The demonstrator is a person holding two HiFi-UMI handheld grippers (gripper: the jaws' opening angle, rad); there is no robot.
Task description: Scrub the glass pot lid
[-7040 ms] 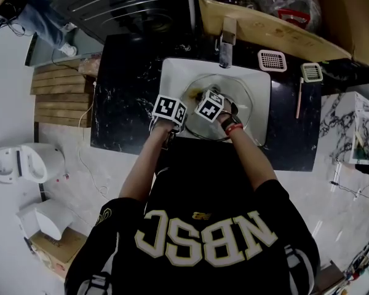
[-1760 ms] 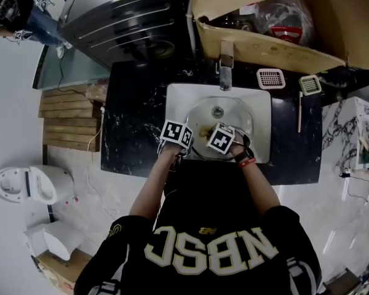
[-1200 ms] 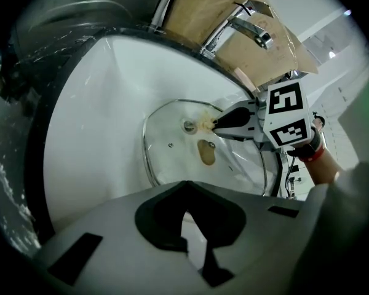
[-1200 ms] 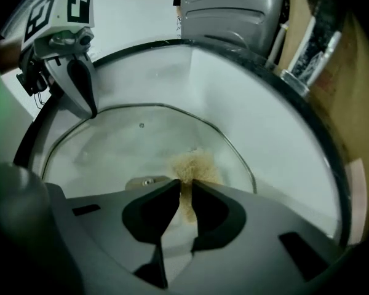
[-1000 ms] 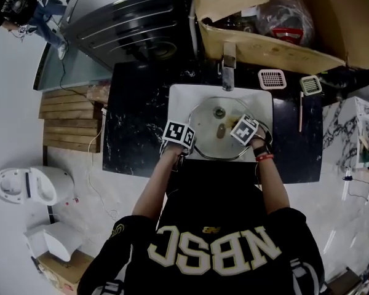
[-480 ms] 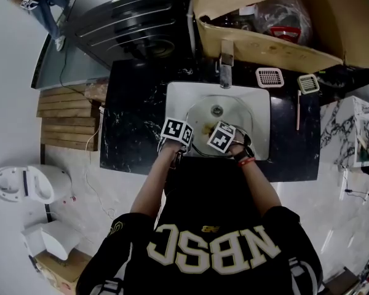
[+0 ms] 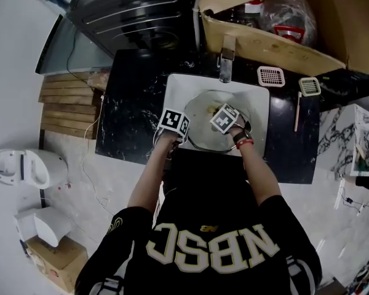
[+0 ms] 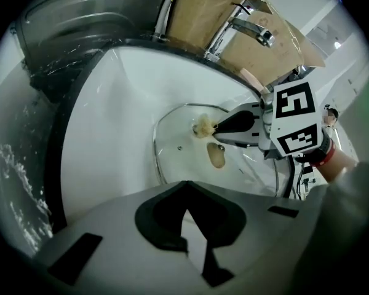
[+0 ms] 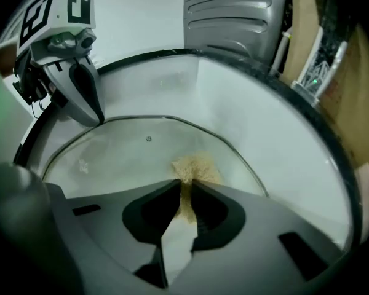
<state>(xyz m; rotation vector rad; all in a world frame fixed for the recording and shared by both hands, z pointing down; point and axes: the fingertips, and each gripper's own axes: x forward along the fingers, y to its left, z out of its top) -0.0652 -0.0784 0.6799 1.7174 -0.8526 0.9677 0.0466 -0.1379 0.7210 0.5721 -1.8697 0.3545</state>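
Note:
The glass pot lid (image 7: 203, 106) lies in the white sink (image 7: 172, 88). My left gripper (image 7: 184, 126) is at the lid's front left rim (image 8: 156, 149). In its own view the left gripper (image 8: 186, 186) has its jaws closed together on that rim. In the right gripper view its fingers (image 9: 89, 97) come down onto the rim. My right gripper (image 9: 186, 186) is shut on a yellowish scrub pad (image 9: 194, 166). It presses the scrub pad (image 8: 203, 126) on the glass near the lid's middle. A yellowish smear (image 8: 216, 157) shows on the glass beside it.
A chrome faucet (image 7: 225, 59) stands over the back of the sink. A cardboard box (image 7: 277, 32) sits behind it. Two small strainers (image 7: 271, 76) (image 7: 311, 86) and a thin stick (image 7: 297, 110) lie on the black marble counter (image 7: 129, 103). A steel appliance (image 7: 135, 11) is at the back left.
My right gripper has swept the pad from the lid's right side to its front edge, then back toward the middle. The left gripper has stayed at the rim.

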